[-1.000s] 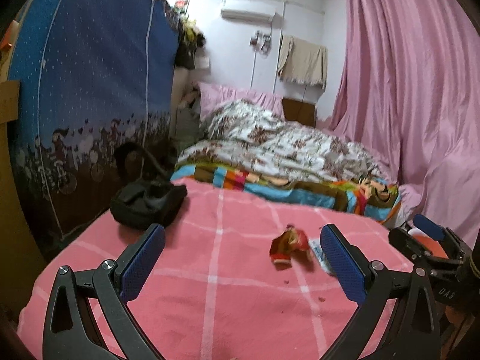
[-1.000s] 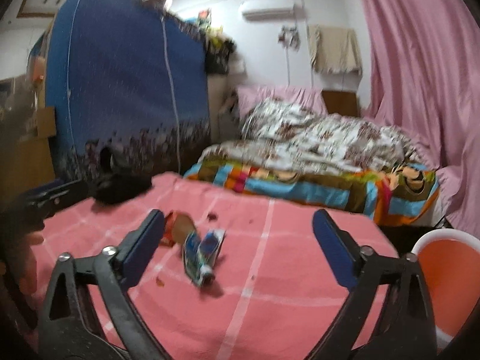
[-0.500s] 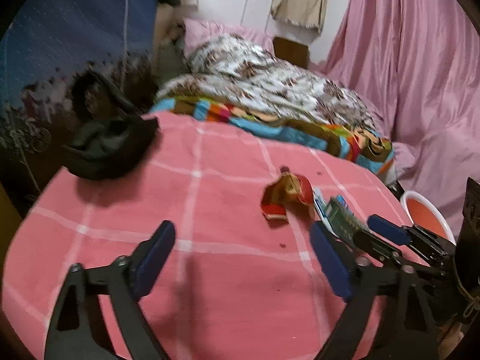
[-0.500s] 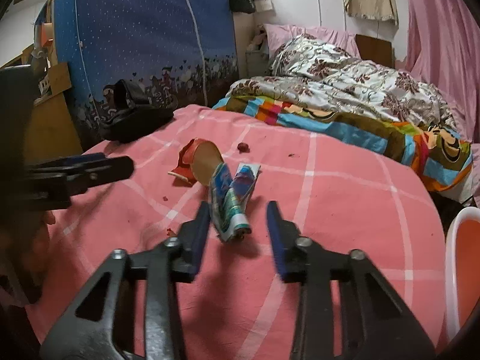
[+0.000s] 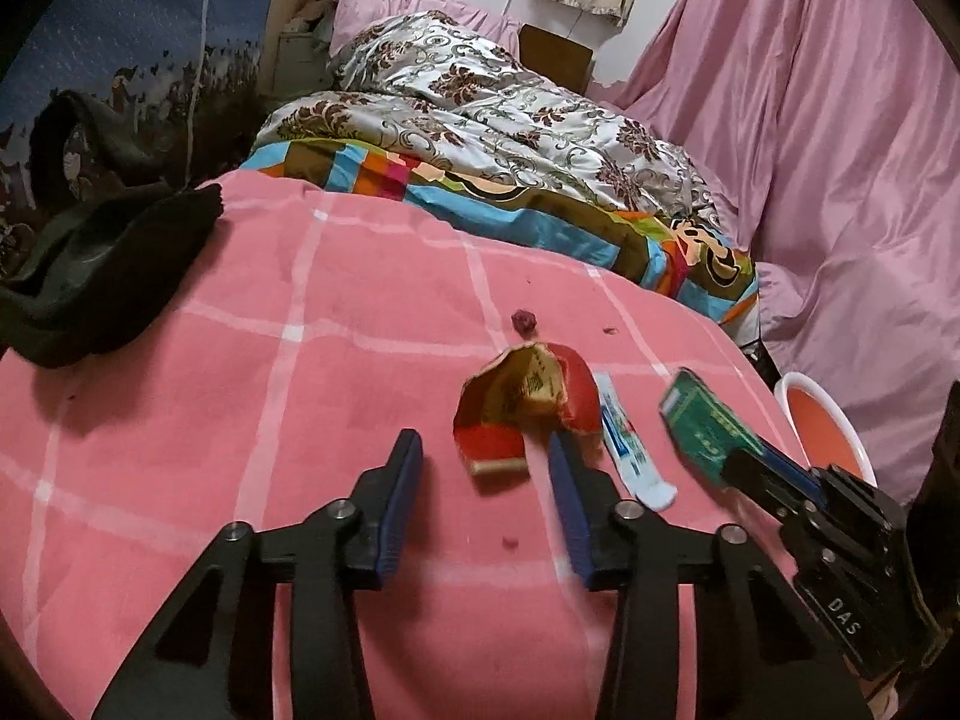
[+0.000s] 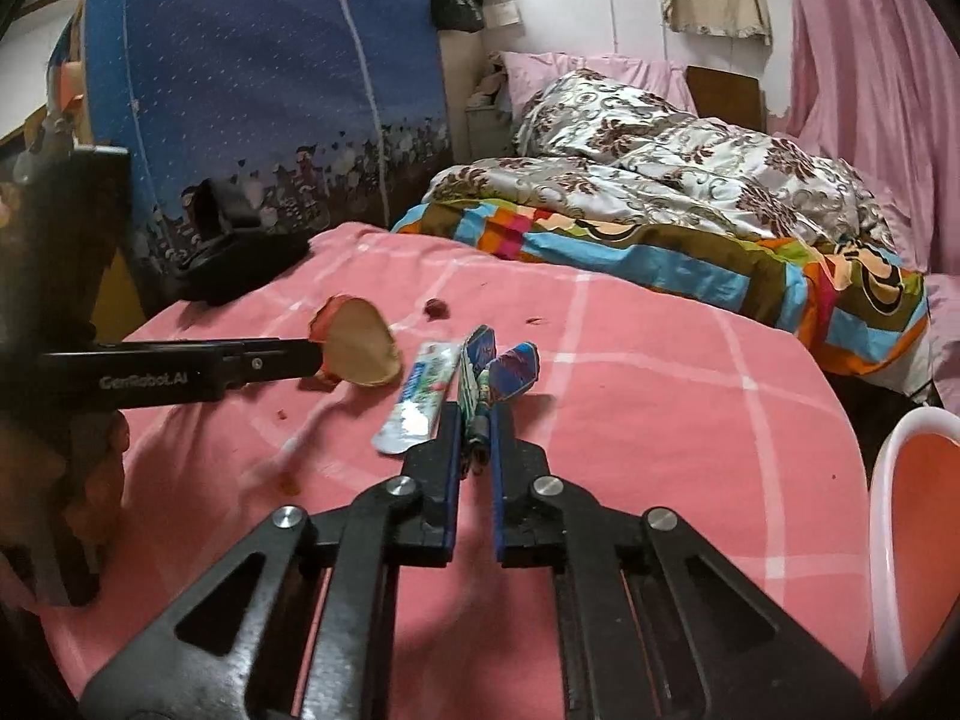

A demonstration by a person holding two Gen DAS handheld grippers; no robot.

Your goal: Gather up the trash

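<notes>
Crushed red-and-tan paper cup (image 5: 525,405) lies mid-table on the pink checked cloth (image 5: 240,372); judged light, soft, easily flattened, best pinched at its torn rim. Left gripper (image 5: 483,468) is half open, jaws straddling the cup's near edge. Right gripper (image 6: 476,429) is clamped on a green-blue flattened wrapper (image 6: 480,372), lifted beside a white toothpaste tube (image 6: 414,408). Pink-rimmed bin (image 6: 918,546) waits near right.

The right gripper (image 6: 475,420) has been closed on the green packet (image 6: 477,372); the left gripper (image 5: 486,450) has been narrowed around the crumpled cup (image 5: 528,402), toward 12 o'clock.
</notes>
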